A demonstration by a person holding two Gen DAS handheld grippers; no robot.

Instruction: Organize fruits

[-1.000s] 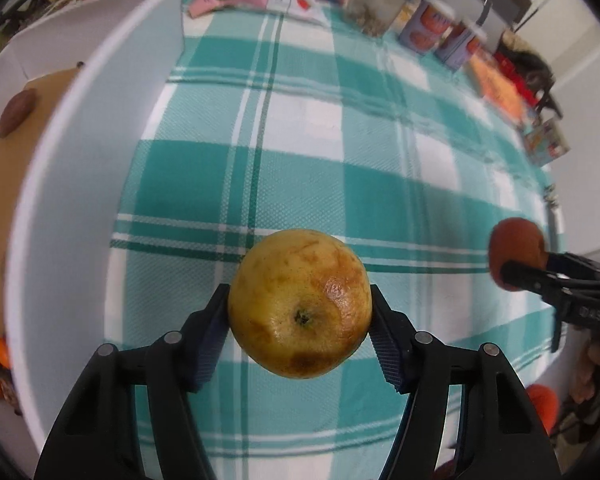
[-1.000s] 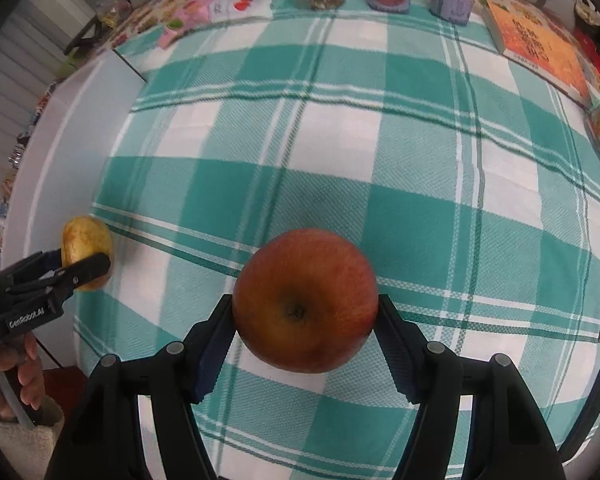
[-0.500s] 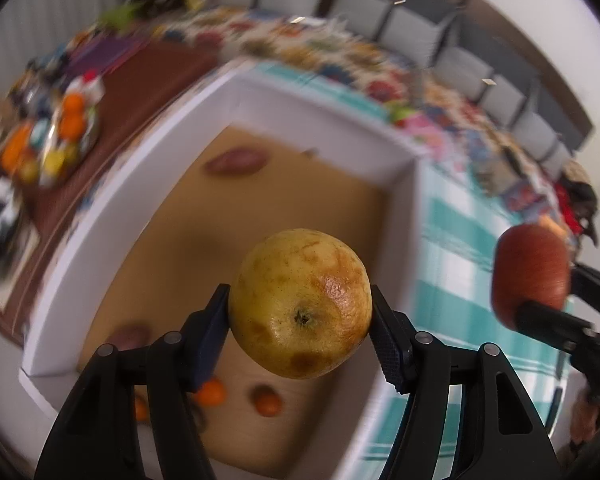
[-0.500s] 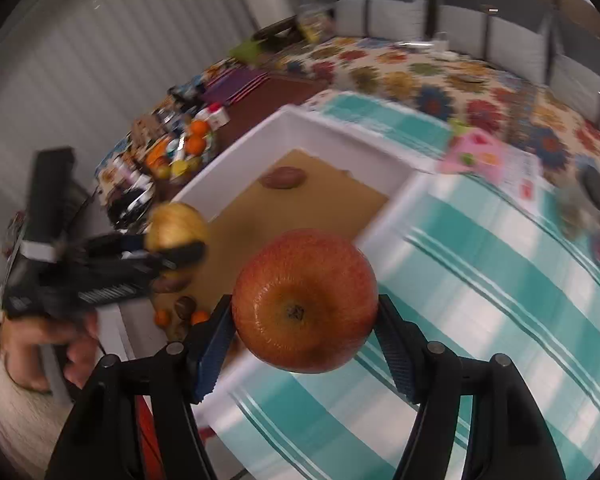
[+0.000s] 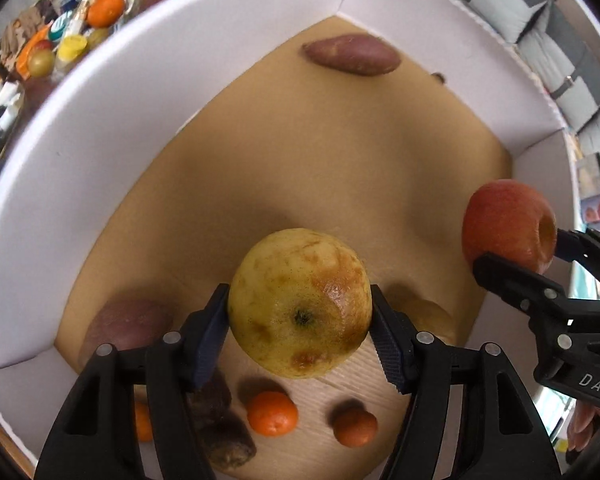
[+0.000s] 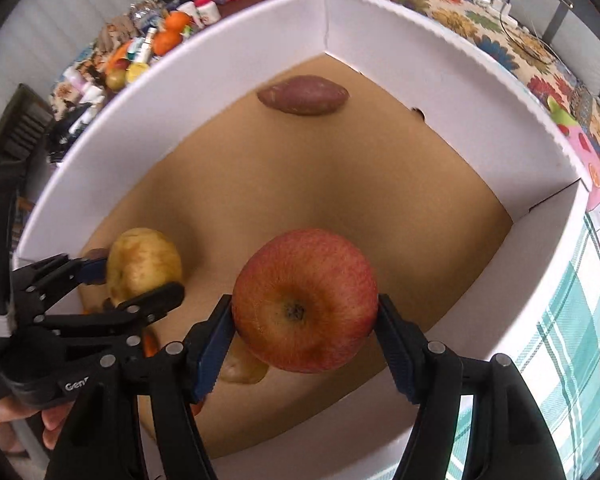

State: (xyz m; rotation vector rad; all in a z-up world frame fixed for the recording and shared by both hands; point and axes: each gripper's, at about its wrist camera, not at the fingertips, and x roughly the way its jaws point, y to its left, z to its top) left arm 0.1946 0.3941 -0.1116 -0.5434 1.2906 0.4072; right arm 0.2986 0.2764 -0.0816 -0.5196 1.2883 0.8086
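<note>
Yellow-brown blotchy fruit (image 5: 299, 307) sits clamped between the left gripper (image 5: 300, 332) jaws, held above the near end of the white-walled box (image 5: 72, 120), w/ 2 small oranges (image 5: 272, 413) and a dark tuber directly beneath on the cardboard floor. Right gripper (image 6: 305, 336) jaws are closed on the red apple (image 6: 305, 300), just right of the left one and over barer floor toward the box middle. Judging by that, each needs only a straight drop, but the left one probably wants a nudge fwd, since the oranges lie below and a sweet potato (image 6: 302, 95) lies far off by the back wall.
</note>
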